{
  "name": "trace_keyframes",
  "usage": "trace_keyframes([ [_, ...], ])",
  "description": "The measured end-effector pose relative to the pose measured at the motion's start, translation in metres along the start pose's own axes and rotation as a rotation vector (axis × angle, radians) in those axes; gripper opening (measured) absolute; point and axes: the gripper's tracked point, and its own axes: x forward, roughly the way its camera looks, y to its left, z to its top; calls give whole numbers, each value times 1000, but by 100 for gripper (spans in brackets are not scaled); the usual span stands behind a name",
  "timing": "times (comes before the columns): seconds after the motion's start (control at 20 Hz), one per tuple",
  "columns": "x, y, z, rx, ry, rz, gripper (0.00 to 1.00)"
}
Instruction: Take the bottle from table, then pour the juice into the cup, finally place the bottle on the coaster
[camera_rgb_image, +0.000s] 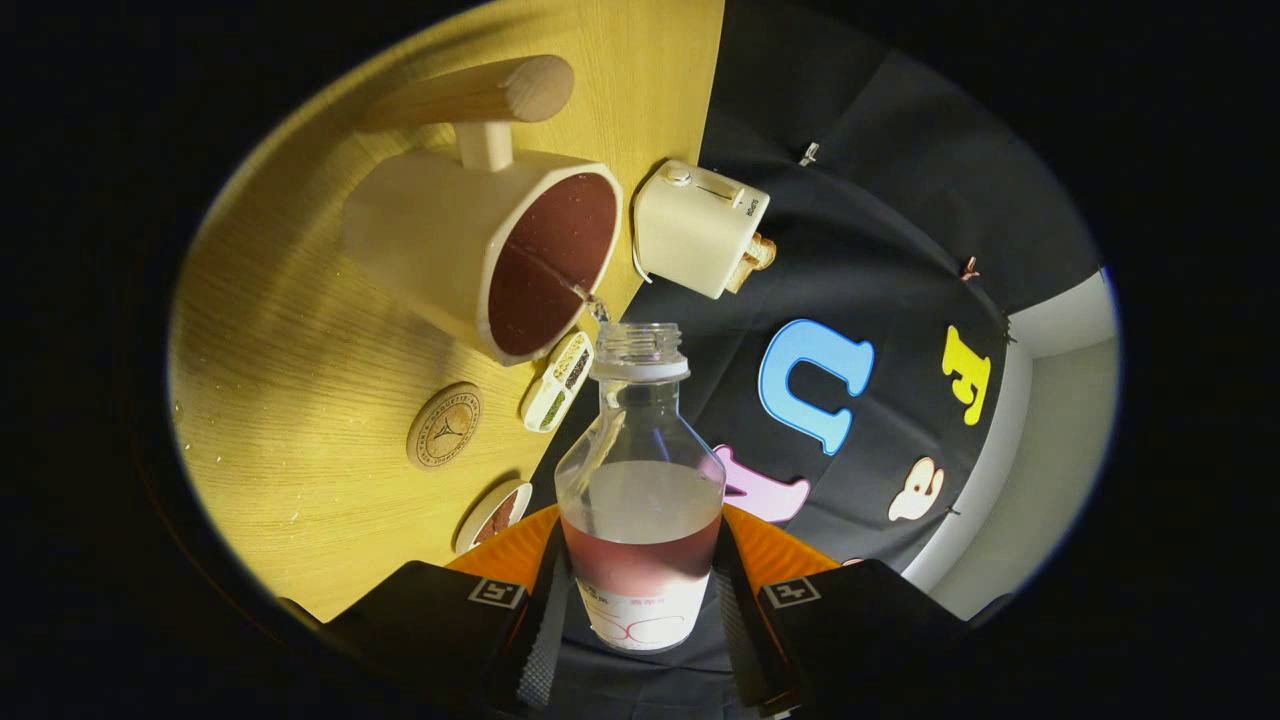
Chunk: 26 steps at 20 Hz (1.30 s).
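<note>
Left to right: coaster (444, 427) flat on the bench (290, 330), left of the jaws and nearer than the cup (480, 250). Cup ahead-left, full of dark juice. Bottle (640, 490) sits between the jaws, both fingers (540, 610) clamped on its lower body. Long axis runs forward along the fingers; open mouth just beside the cup rim, thin trickle bridging them. Some juice left inside. Coming move hinges on coaster lying left of the bottle.

cream cup (430, 240), reddish juice (640, 565) (clear bottle (640, 470))
</note>
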Motion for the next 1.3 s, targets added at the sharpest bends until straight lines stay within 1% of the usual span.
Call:
trace_keyframes([
  [0.85, -2, -18, 12, -181, -105, -72, 71],
  [0.95, 4, -21, 13, -203, -116, -78, 71],
  [1.2, 0, -28, 17, -301, -157, -123, 71],
  [1.3, 1, -28, 15, -312, -158, -128, 71],
])
